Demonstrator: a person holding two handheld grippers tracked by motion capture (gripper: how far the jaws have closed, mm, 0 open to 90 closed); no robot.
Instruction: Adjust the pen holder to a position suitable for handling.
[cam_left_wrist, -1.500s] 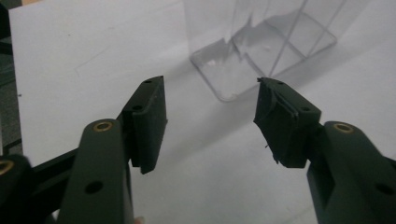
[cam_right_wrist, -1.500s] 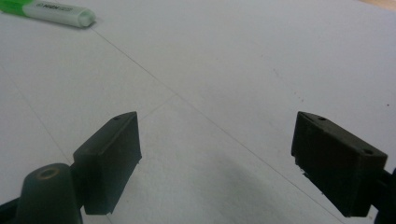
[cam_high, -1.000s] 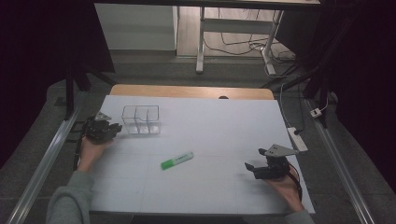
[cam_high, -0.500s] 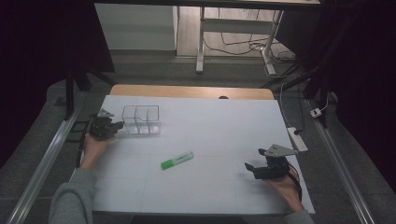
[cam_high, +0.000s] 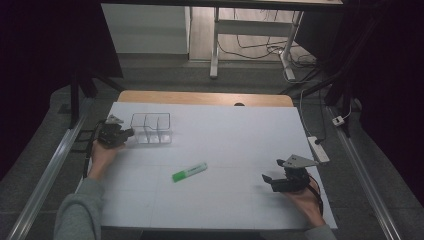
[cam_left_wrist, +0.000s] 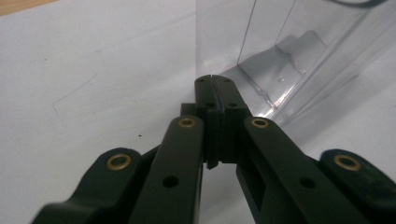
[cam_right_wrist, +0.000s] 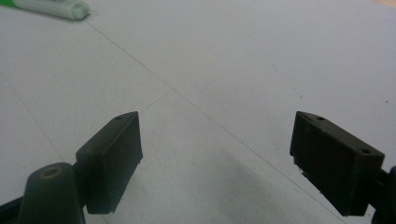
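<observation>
- High view: the left gripper (cam_high: 121, 135) sits at about ten o'clock on the white table (cam_high: 235, 135), held by the person's left hand (cam_high: 101, 156), with a grey sleeve (cam_high: 77, 212) running down to the bottom edge.
- Its tip is right at the left wall of a clear plastic organizer (cam_high: 151, 128), which stands upright at about eleven o'clock on the table and is split into compartments.
- Left gripper view: the left gripper (cam_left_wrist: 212, 78) has its jaws pressed flat together, nothing visibly caught between the pads. Their tip reaches the near corner of the clear plastic organizer (cam_left_wrist: 289, 56); whether it touches the wall I cannot tell.
- The left jaws have just been closing and are now fully together.
- High view: a green marker (cam_high: 189, 171) lies flat near the middle of the table, its white capped end pointing toward two o'clock, well apart from both grippers and from the organizer.
- The right gripper (cam_high: 268, 182) rests at about four o'clock on the table in the person's right hand (cam_high: 306, 202), pointing toward nine o'clock.
- Right gripper view: the right gripper (cam_right_wrist: 215, 154) stands wide apart with bare table between its pads; the green marker (cam_right_wrist: 46, 7) shows far off at eleven o'clock.
</observation>
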